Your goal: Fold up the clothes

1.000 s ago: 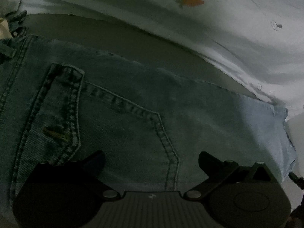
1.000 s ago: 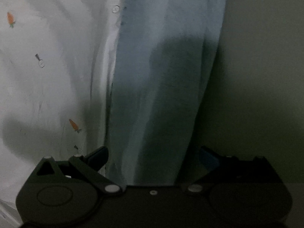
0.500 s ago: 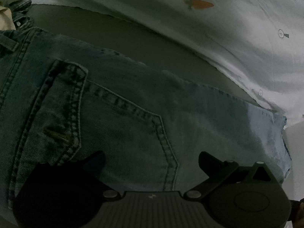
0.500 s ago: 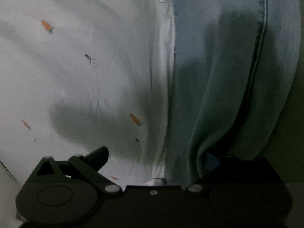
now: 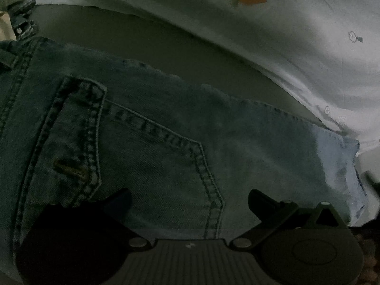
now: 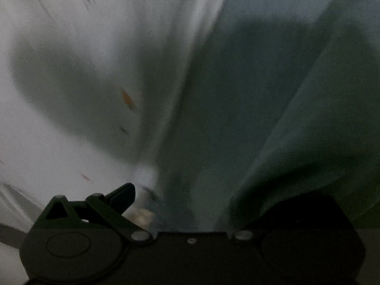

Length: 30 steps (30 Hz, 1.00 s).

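My left gripper (image 5: 188,200) hangs released over the jeans' (image 5: 166,156) back pocket, while my right gripper (image 6: 182,197), whether clenched I cannot tell, has denim bunched between its fingers beside the white carrot-print shirt (image 6: 71,71), so folding looks barely begun.

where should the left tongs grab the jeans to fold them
Probably the frayed hem at the right end of the jeans. It lies flat with its free edge exposed, so slide the left tongs in from the right, low along the surface.
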Each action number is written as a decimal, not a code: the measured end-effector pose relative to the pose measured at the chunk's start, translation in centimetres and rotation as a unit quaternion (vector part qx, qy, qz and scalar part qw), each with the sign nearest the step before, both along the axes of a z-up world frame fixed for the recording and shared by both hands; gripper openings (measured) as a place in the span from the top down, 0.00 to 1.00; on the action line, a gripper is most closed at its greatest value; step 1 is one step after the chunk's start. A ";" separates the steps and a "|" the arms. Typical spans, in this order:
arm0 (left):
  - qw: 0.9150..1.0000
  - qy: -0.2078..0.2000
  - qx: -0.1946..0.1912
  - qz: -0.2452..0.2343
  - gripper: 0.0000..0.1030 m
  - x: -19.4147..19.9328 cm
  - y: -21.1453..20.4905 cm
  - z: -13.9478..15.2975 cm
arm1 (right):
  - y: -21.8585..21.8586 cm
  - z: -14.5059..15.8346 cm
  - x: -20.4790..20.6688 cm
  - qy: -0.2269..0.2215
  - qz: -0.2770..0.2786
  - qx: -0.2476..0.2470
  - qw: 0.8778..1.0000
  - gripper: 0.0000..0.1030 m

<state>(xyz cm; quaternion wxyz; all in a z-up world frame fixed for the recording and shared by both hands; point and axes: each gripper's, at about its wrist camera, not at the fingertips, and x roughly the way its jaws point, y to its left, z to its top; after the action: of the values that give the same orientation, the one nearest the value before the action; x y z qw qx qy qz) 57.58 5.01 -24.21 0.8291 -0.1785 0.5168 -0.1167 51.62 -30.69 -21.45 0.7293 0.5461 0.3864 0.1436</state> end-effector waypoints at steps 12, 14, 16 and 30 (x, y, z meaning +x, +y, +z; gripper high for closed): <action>1.000 0.000 -0.015 -0.009 0.00 -0.2 1.2 0.0 | 6.9 -2.2 -2.5 -0.034 0.113 0.095 0.988 0.00; 1.000 0.002 -0.031 -0.005 0.00 -0.2 1.8 -0.1 | 7.8 -3.4 -3.6 -0.012 0.114 0.127 0.985 0.03; 0.999 -0.002 -0.038 -0.005 0.00 -0.4 2.1 -0.2 | 8.6 -4.4 -5.1 -0.002 0.102 0.152 0.983 0.09; 0.998 -0.029 0.007 -0.060 0.00 -1.3 1.0 0.0 | 7.7 -4.5 -5.4 0.035 0.076 0.144 0.986 0.44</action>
<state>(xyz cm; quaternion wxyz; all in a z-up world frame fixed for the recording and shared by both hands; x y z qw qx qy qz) 56.25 5.98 -24.19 0.8366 -0.1381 0.5030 -0.1673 46.23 -22.95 -25.99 0.6160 0.6189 0.4278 0.2336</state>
